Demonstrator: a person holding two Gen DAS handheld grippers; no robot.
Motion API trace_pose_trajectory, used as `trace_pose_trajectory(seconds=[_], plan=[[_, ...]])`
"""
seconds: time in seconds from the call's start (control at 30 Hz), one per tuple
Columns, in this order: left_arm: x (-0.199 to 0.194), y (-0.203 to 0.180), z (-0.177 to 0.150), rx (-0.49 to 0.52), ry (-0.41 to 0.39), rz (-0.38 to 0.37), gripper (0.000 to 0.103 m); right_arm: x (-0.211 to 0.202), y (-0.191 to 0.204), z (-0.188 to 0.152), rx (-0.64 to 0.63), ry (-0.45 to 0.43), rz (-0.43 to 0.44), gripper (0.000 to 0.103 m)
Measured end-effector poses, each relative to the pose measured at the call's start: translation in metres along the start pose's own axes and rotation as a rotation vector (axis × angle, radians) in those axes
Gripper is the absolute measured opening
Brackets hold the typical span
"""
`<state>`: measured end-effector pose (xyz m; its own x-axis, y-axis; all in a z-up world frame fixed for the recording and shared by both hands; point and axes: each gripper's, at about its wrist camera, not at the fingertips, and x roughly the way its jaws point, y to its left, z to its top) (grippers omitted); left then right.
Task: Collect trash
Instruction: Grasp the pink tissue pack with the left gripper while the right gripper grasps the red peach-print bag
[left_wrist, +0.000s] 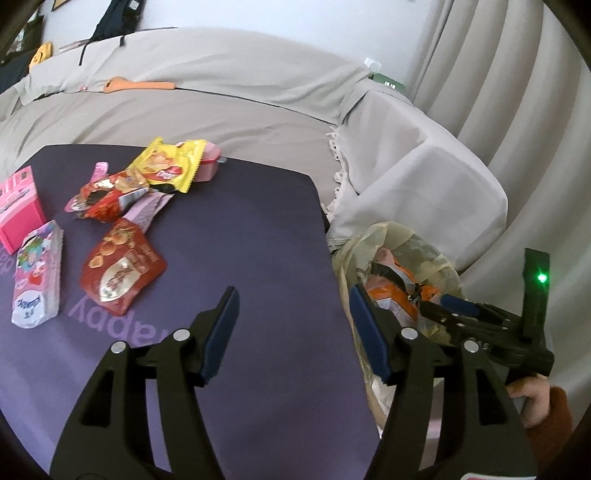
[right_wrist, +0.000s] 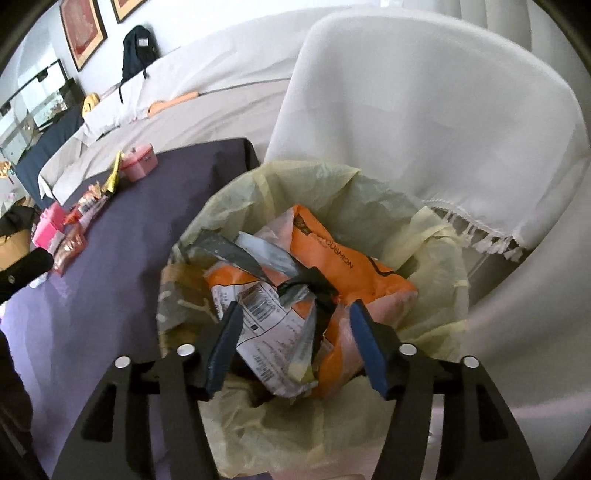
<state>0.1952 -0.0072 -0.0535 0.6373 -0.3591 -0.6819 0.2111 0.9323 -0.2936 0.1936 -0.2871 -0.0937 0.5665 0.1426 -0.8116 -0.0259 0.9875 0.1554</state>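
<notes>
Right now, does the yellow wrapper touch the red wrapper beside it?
Touching. The left wrist view shows the yellow wrapper lying over the upper edge of the red wrapper, with no gap between them.

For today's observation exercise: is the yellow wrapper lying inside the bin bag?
No: the yellow wrapper lies on the purple table, apart from the bin bag.

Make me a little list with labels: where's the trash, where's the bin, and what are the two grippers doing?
surface: purple table
trash left on table: red wrapper, crumpled red wrapper, yellow wrapper
other things on table: pink box, tissue pack
bin: lined bin beside the table's edge
in bin: orange packet
left gripper: open, empty, over the table edge
right gripper: open over the bin, nothing pinched
</notes>
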Motion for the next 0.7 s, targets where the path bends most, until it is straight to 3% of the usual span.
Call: trace_pose_trajectory(seconds=[0.17,0.4,0.57,0.7], plan=[[-0.016,0.019,0.001,-0.031,-0.035,0.020,0.059,-0.025,0.017,0.005,-0.034,-0.057,0.002,0.059],[-0.039,0.076,0.003,-0.128,-0.084,0.130,0.059,-0.042,0.063,0.021,-0.090,-0.136,0.069,0.060],[-0.055,0.133,-0.006,-0.240,-0.092,0.226,0.059,-0.030,0.097,0.031,-0.112,-0.163,0.142,0.067],[-0.063,0.174,-0.014,-0.311,-0.083,0.288,0.060,-0.005,0.131,0.039,-0.137,-0.110,0.203,0.070]])
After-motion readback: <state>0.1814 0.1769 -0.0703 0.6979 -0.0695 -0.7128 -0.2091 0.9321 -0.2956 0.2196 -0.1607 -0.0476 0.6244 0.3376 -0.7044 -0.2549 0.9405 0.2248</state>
